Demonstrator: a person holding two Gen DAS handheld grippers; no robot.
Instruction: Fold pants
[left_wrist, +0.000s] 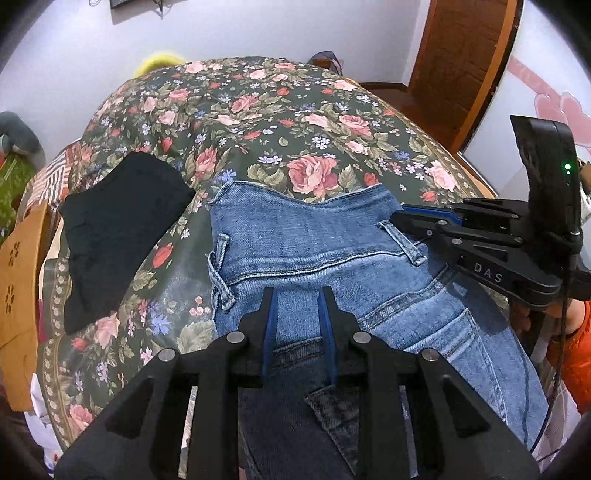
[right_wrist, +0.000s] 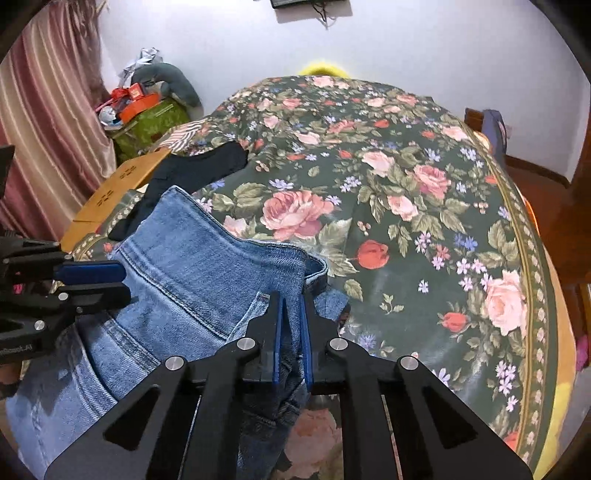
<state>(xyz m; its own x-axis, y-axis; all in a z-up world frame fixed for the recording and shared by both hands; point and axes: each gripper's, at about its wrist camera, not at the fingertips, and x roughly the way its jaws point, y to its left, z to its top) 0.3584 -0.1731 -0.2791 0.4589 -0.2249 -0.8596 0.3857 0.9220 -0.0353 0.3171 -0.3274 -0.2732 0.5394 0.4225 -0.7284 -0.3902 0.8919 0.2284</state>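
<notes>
Blue jeans (left_wrist: 314, 240) lie back side up on a floral bedspread (left_wrist: 280, 122), waistband toward the far side, one back pocket showing. My left gripper (left_wrist: 297, 295) has a fold of denim bunched between its blue pads near the left belt loop, and the cloth rises toward the camera. My right gripper (right_wrist: 292, 299) stands at the waistband's right corner of the jeans (right_wrist: 192, 258), pads nearly together with denim pinched between them. Each gripper shows in the other's view: the right gripper (left_wrist: 400, 218) at the right edge, the left gripper (right_wrist: 125, 280) at the left edge.
A folded black garment (left_wrist: 118, 236) lies on the bedspread left of the jeans. An orange-brown box (left_wrist: 18, 295) sits at the bed's left edge. A wooden door (left_wrist: 461, 66) stands at the back right. Bags and boxes (right_wrist: 147, 110) pile up by a curtain. An orange sleeve (left_wrist: 576, 339) is beside the bed.
</notes>
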